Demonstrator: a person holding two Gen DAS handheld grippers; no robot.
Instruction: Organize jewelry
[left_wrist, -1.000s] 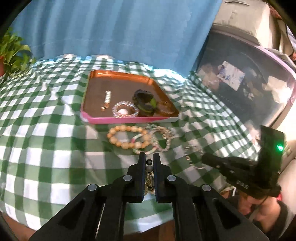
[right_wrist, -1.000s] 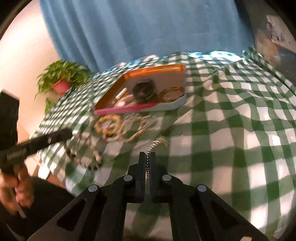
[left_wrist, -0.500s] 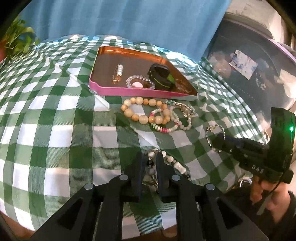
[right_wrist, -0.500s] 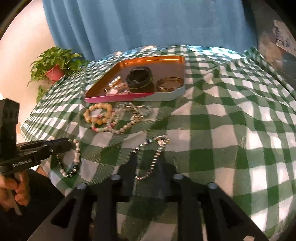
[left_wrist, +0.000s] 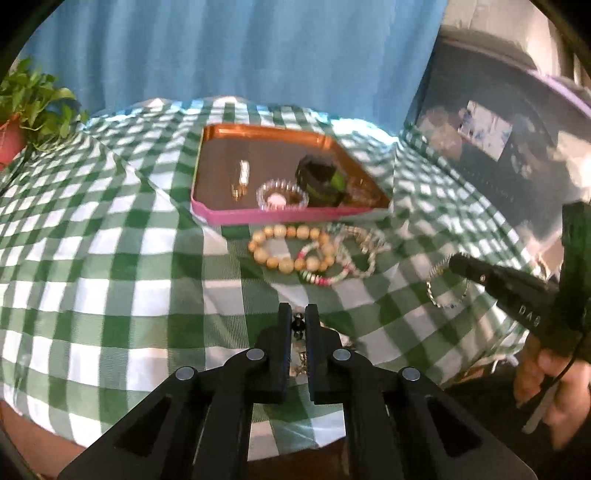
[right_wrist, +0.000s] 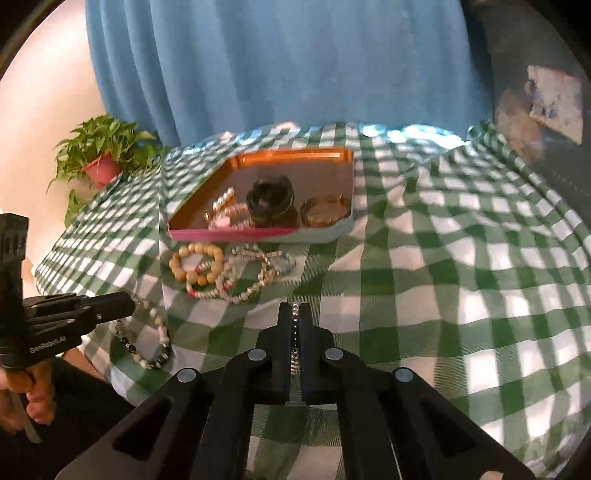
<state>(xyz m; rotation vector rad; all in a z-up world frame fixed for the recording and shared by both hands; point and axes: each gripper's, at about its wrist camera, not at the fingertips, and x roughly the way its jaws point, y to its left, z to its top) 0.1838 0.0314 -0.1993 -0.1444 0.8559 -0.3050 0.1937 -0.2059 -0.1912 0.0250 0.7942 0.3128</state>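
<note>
My left gripper (left_wrist: 297, 314) has its jaws closing tight on a black-and-white bead bracelet (left_wrist: 297, 325), which hangs off the cloth near the table's front edge; the right wrist view shows its loop (right_wrist: 147, 347) dangling. My right gripper (right_wrist: 295, 308) has its jaws closing on a thin silver chain bracelet (right_wrist: 294, 321), seen hanging as a loop (left_wrist: 445, 291) in the left wrist view. Beyond both lies a pile of bracelets with a wooden-bead one (left_wrist: 291, 251) in front of the pink-rimmed tray (left_wrist: 258, 216). The tray holds a black cuff (left_wrist: 319, 181), a clear bead bracelet and a pearl piece.
A green-checked cloth (right_wrist: 443, 295) covers the table, with wide bare cloth to the right of the pile. A potted plant (right_wrist: 101, 166) stands at the far left corner. A blue curtain hangs behind. A dark cabinet (left_wrist: 498, 147) stands at the right. A hand (left_wrist: 546, 376) holds each handle.
Half a second ago both grippers were low at the cloth, jaws parted, bracelets lying on it. Now both are shut on their bracelets again and slightly raised.
</note>
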